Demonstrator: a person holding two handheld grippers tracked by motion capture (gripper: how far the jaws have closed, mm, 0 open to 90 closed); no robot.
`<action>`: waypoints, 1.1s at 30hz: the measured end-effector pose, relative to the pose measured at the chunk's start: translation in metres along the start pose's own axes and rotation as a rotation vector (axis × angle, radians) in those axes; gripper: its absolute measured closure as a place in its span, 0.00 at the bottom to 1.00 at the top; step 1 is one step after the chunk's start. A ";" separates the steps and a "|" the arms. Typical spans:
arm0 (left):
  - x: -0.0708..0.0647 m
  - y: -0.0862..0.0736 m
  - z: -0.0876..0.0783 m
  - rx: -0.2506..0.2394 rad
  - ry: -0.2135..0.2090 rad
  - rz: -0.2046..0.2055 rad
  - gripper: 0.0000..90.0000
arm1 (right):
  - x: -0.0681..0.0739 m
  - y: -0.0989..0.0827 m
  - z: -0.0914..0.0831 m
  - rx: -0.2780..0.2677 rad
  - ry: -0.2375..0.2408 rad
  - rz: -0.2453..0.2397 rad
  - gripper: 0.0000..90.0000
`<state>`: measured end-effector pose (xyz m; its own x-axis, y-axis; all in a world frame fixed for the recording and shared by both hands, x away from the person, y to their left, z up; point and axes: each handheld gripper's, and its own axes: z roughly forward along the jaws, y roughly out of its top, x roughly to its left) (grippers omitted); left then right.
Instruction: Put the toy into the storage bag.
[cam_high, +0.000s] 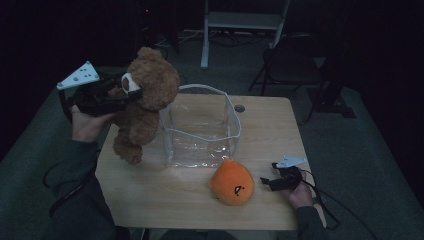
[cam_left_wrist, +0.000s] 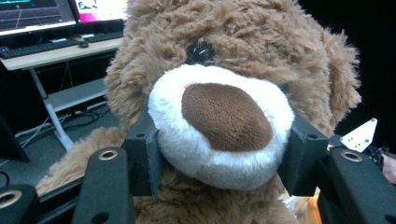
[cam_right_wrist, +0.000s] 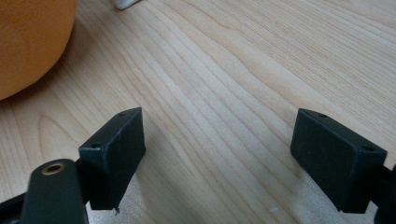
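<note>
The left tool was clamped on the teddy bear's snout, holding it aloft beside the clear bin, likely bound inside, while the right tool rested open-jawed on the bench.

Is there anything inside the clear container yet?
The clear container looks empty: the wooden table shows through its walls. The teddy bear hangs beside it, snout clamped in the left gripper. The bear covers the container's lower left corner.

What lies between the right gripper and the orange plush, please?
Bare wooden table in the high view: the open right gripper rests just beside the orange plush, nothing between.
</note>
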<state>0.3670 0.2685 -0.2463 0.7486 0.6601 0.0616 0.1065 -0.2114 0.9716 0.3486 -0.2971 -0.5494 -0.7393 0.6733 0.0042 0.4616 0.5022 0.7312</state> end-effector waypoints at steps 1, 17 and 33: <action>0.000 0.001 0.000 0.000 0.000 0.000 0.47 | 0.000 0.000 0.000 0.000 0.000 0.000 0.19; 0.002 0.013 0.007 -0.004 -0.001 0.011 0.47 | 0.000 0.000 0.000 -0.001 -0.002 0.001 0.19; 0.002 0.027 0.017 -0.011 -0.004 0.022 0.47 | 0.000 0.000 0.000 -0.001 -0.003 0.001 0.19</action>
<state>0.3827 0.2523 -0.2236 0.7531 0.6527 0.0826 0.0826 -0.2184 0.9724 0.3488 -0.2972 -0.5495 -0.7374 0.6755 0.0033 0.4619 0.5007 0.7321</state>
